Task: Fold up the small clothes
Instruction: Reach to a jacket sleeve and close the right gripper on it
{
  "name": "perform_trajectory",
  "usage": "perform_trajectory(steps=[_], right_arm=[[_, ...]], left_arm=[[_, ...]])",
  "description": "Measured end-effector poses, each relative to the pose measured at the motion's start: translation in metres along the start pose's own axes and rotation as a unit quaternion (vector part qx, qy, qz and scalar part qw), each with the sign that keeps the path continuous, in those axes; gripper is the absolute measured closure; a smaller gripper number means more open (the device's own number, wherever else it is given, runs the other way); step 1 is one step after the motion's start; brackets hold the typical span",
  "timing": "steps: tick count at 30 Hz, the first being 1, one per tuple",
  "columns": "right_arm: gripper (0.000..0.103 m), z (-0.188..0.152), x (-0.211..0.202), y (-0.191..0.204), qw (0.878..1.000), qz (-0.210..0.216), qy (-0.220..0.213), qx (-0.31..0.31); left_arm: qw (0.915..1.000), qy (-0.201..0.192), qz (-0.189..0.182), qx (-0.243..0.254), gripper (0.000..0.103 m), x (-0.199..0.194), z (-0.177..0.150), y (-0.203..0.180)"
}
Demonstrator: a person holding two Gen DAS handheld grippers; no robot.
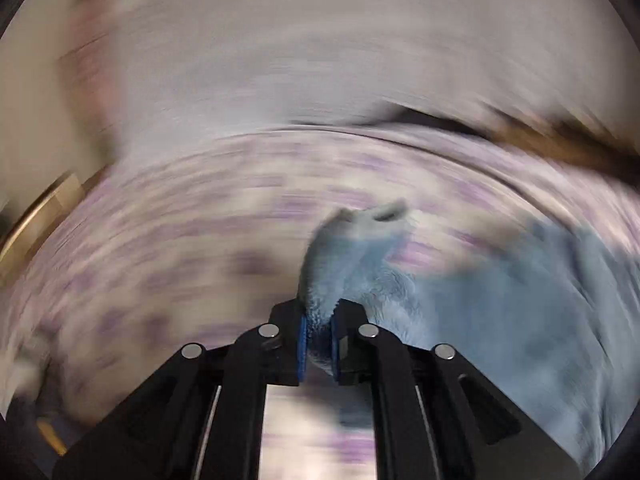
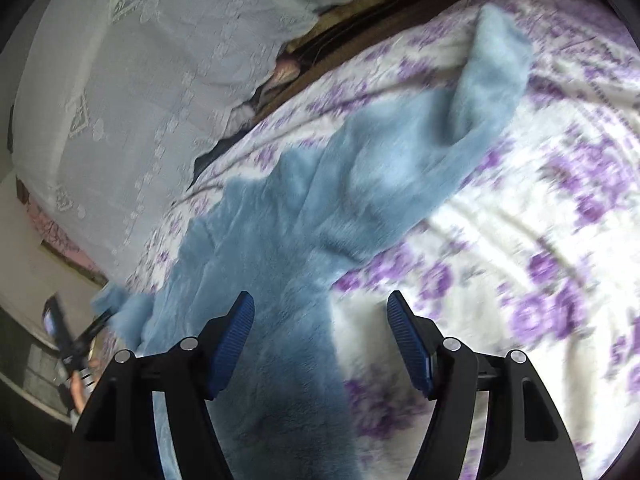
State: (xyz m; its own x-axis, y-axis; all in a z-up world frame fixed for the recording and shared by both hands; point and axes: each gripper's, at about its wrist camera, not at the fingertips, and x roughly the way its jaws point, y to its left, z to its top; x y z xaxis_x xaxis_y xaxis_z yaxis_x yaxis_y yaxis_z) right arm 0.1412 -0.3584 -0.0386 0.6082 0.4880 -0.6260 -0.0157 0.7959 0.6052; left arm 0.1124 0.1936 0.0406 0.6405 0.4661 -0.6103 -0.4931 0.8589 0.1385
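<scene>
We are working on a bed spread with a white sheet printed in purple flowers (image 2: 520,240), a pale lace curtain (image 2: 140,80) hanging behind it. The fluffy blue garment (image 2: 280,240) lies sprawled across the sheet. Our left gripper (image 1: 319,344) is clenched on one fuzzy edge of it (the view there is badly blurred), while our right gripper (image 2: 320,340) hovers above the cloth, jaws apart and empty. We judge the pile slippery: a quick pull could slide the edge free, or drag the whole garment crooked.
</scene>
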Motion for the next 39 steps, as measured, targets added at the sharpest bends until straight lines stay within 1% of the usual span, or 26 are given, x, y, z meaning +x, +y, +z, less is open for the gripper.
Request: perform_trajectory(steps=[2, 3, 4, 5, 7, 8, 10, 12, 13, 15, 16, 17, 19, 22, 23, 24, 25, 26, 28, 29, 30, 33, 35, 37, 38, 39], right_arm=[[0.033, 0.002, -0.002, -0.006, 1.0, -0.001, -0.005, 0.009], [0.033, 0.003, -0.003, -0.009, 1.0, 0.0, -0.006, 0.014], [0.033, 0.004, -0.003, -0.012, 1.0, 0.0, -0.006, 0.02], [0.033, 0.005, -0.004, -0.014, 1.0, -0.001, -0.005, 0.023], [0.033, 0.005, -0.005, -0.016, 1.0, -0.002, -0.007, 0.024], [0.033, 0.005, -0.006, -0.017, 1.0, -0.003, -0.009, 0.024], [0.033, 0.004, -0.011, -0.018, 1.0, -0.006, -0.017, 0.023], [0.033, 0.006, -0.017, -0.021, 0.999, -0.007, -0.029, 0.03], [0.033, 0.01, -0.02, -0.023, 0.999, -0.006, -0.036, 0.037], [0.035, 0.022, -0.024, -0.025, 0.998, -0.005, -0.046, 0.042], [0.037, 0.032, -0.025, -0.024, 0.998, -0.003, -0.051, 0.044], [0.038, 0.043, -0.025, -0.021, 0.997, -0.002, -0.057, 0.043], [0.039, 0.061, -0.023, -0.014, 0.997, 0.003, -0.062, 0.04], [0.04, 0.093, -0.016, -0.011, 0.995, -0.013, -0.078, 0.053], [0.04, 0.102, -0.017, -0.014, 0.993, -0.035, -0.096, 0.058], [0.04, 0.112, -0.02, -0.023, 0.988, -0.065, -0.125, 0.069], [0.04, 0.116, -0.022, -0.031, 0.984, -0.083, -0.141, 0.078], [0.04, 0.118, -0.024, -0.044, 0.978, -0.1, -0.156, 0.093], [0.04, 0.117, -0.025, -0.078, 0.97, -0.117, -0.166, 0.134], [0.043, 0.115, -0.024, -0.096, 0.967, -0.116, -0.165, 0.156], [0.05, 0.113, -0.023, -0.119, 0.963, -0.108, -0.163, 0.188], [0.058, 0.11, -0.014, -0.153, 0.956, -0.06, -0.156, 0.241], [0.065, 0.111, -0.01, -0.163, 0.954, -0.041, -0.16, 0.252], [0.066, 0.11, -0.005, -0.166, 0.953, -0.018, -0.166, 0.251], [0.07, 0.11, -0.003, -0.167, 0.954, -0.007, -0.167, 0.247], [0.077, 0.111, -0.002, -0.168, 0.956, -0.002, -0.168, 0.242]], left_arm=[[0.9921, 0.019, 0.088, -0.086, 0.095, 0.012, -0.003, 0.067], [0.9858, 0.035, 0.113, -0.119, 0.091, 0.02, -0.008, 0.092], [0.9804, 0.056, 0.124, -0.143, 0.087, 0.032, -0.014, 0.113], [0.973, 0.096, 0.134, -0.161, 0.082, 0.051, -0.021, 0.132], [0.962, 0.129, 0.149, -0.189, 0.081, 0.071, -0.026, 0.146], [0.9598, 0.137, 0.146, -0.196, 0.077, 0.075, -0.028, 0.149], [0.9616, 0.132, 0.126, -0.205, 0.063, 0.069, -0.028, 0.147], [0.9744, 0.086, 0.081, -0.191, 0.047, 0.047, -0.022, 0.132], [0.9819, 0.06, 0.055, -0.171, 0.042, 0.033, -0.017, 0.116], [0.9929, 0.034, 0.008, -0.114, 0.019, 0.015, -0.009, 0.084], [0.996, 0.029, -0.008, -0.084, 0.017, 0.01, -0.008, 0.068], [0.9983, 0.025, -0.021, -0.048, 0.015, 0.007, -0.008, 0.048], [0.9995, 0.022, -0.022, -0.002, 0.014, 0.011, -0.013, 0.018], [0.9975, 0.044, 0.023, 0.05, 0.009, 0.037, -0.029, -0.013], [0.9947, 0.075, 0.039, 0.058, 0.009, 0.057, -0.037, -0.016], [0.9922, 0.102, 0.045, 0.055, 0.005, 0.071, -0.042, -0.015], [0.9908, 0.125, 0.035, 0.036, 0.004, 0.082, -0.047, -0.01], [0.9914, 0.129, 0.015, 0.007, 0.004, 0.084, -0.045, -0.002], [0.9912, 0.132, -0.002, -0.016, 0.004, 0.083, -0.041, 0.006], [0.991, 0.132, -0.004, -0.024, 0.004, 0.085, -0.04, 0.008], [0.9909, 0.132, -0.001, -0.024, 0.004, 0.088, -0.041, 0.007], [0.9926, 0.118, 0.028, 0.002, 0.004, 0.087, -0.04, -0.005], [0.993, 0.109, 0.043, 0.018, 0.004, 0.084, -0.044, -0.011], [0.993, 0.105, 0.05, 0.024, 0.004, 0.08, -0.049, -0.014], [0.993, 0.104, 0.05, 0.023, 0.004, 0.078, -0.049, -0.013], [0.993, 0.105, 0.049, 0.021, 0.004, 0.078, -0.049, -0.012]])
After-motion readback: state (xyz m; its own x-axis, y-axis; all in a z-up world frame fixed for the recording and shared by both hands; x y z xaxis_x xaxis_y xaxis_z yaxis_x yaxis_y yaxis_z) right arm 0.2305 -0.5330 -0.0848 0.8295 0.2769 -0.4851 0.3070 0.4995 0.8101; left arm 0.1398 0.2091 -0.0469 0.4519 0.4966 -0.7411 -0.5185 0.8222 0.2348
